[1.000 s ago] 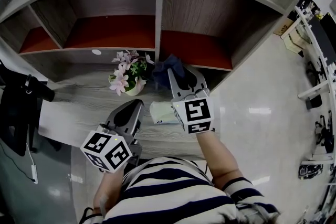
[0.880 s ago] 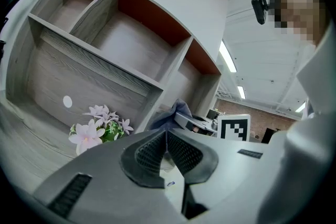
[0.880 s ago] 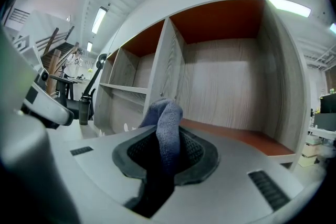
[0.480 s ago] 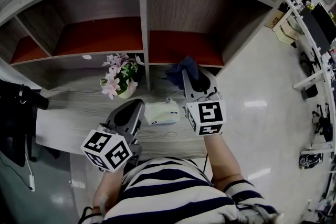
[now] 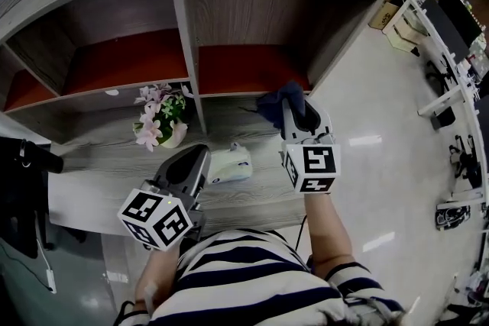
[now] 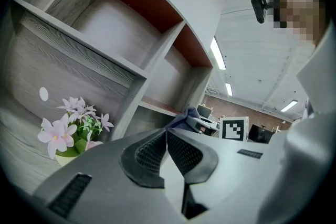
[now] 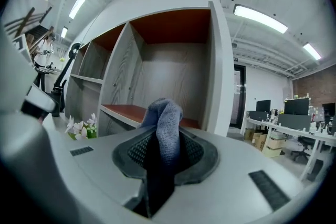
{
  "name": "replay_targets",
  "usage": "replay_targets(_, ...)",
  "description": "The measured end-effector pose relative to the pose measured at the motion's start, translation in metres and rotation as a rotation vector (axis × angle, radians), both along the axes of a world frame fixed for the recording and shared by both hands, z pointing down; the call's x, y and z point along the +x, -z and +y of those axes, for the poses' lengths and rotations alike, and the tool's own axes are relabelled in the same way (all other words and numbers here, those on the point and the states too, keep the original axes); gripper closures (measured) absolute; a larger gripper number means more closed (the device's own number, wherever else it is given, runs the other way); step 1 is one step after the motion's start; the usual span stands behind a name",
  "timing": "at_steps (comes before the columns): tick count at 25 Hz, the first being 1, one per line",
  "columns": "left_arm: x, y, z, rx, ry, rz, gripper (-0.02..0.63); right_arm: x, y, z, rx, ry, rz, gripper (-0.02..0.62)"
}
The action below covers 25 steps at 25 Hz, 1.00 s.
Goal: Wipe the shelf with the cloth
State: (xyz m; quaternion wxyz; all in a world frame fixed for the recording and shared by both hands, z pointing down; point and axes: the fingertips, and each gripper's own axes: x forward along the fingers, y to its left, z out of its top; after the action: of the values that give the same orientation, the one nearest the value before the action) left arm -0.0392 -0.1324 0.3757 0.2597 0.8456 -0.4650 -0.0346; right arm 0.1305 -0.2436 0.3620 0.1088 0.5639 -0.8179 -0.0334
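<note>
The right gripper (image 5: pixel 296 112) jaws hold the cloth (image 5: pixel 273 102) before the shelf (image 5: pixel 252 66); the left gripper (image 5: pixel 192 162) jaws are together, holding nothing.

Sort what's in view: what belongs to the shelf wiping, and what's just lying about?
In the job: cloth, clamped in the right hand-held gripper; shelf.
Lying about: potted flowers; white packet on the desk; left hand-held gripper, shut and empty.

Head view steeply down onto shelf (image 5: pixel 252 11), both gripper views low, facing that shelf, all sharing flowers (image 5: pixel 157 114)
</note>
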Motion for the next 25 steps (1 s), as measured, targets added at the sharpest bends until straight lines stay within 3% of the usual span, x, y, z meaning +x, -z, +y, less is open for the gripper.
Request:
replay_targets(12,0.006,-0.001,0.0,-0.003,-0.018,-0.003,0.583,0.055,-0.006,-0.003,-0.01,-0.134,-0.001,0.509)
replay_targets(25,0.003,-0.003,0.003,-0.006,-0.011,-0.015,0.583,0.064,-0.01,0.011,-0.024,-0.139,-0.021,0.509)
